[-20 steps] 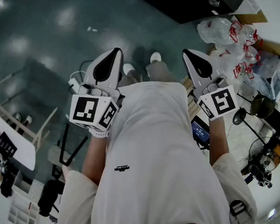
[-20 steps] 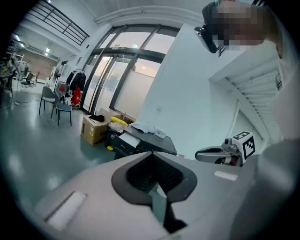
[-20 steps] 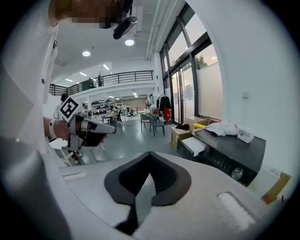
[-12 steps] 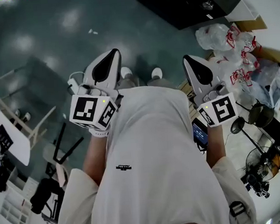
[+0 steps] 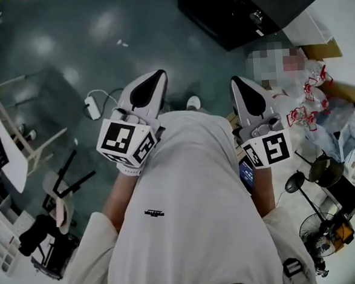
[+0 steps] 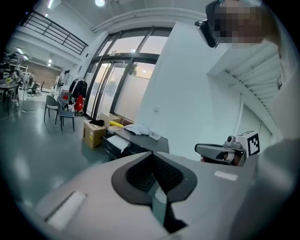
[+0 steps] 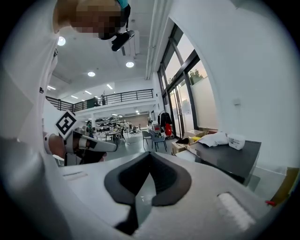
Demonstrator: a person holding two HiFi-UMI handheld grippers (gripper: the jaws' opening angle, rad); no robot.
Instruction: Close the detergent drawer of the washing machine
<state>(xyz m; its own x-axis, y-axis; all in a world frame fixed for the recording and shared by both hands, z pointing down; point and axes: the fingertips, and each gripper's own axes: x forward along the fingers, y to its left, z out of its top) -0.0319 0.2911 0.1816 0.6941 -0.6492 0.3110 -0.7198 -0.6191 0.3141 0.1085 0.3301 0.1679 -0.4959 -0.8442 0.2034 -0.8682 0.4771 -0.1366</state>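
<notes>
No washing machine or detergent drawer shows in any view. In the head view a person in a white shirt holds both grippers out over a grey-green floor. My left gripper [image 5: 150, 84] points forward, jaws pressed together with nothing between them; the left gripper view shows its tips [image 6: 152, 159] meeting in the air. My right gripper [image 5: 244, 92] is held the same way, shut and empty, its tips [image 7: 149, 159] aimed into an open hall. Each gripper appears in the other's view: right gripper [image 6: 219, 152], left gripper [image 7: 90, 144].
A black cabinet [image 5: 241, 9] stands ahead on the right, with plastic bags [image 5: 310, 89] and a cardboard box [image 5: 322, 49] beside it. A white table [image 5: 6, 162] and a chair [image 5: 60, 198] lie to the left. A power strip [image 5: 92, 106] lies on the floor. A fan [image 5: 317, 232] stands at the lower right.
The person has walked forward: the black cabinet and bags have come closer and the floor has slid back. Both grippers stay shut and held out as before.
</notes>
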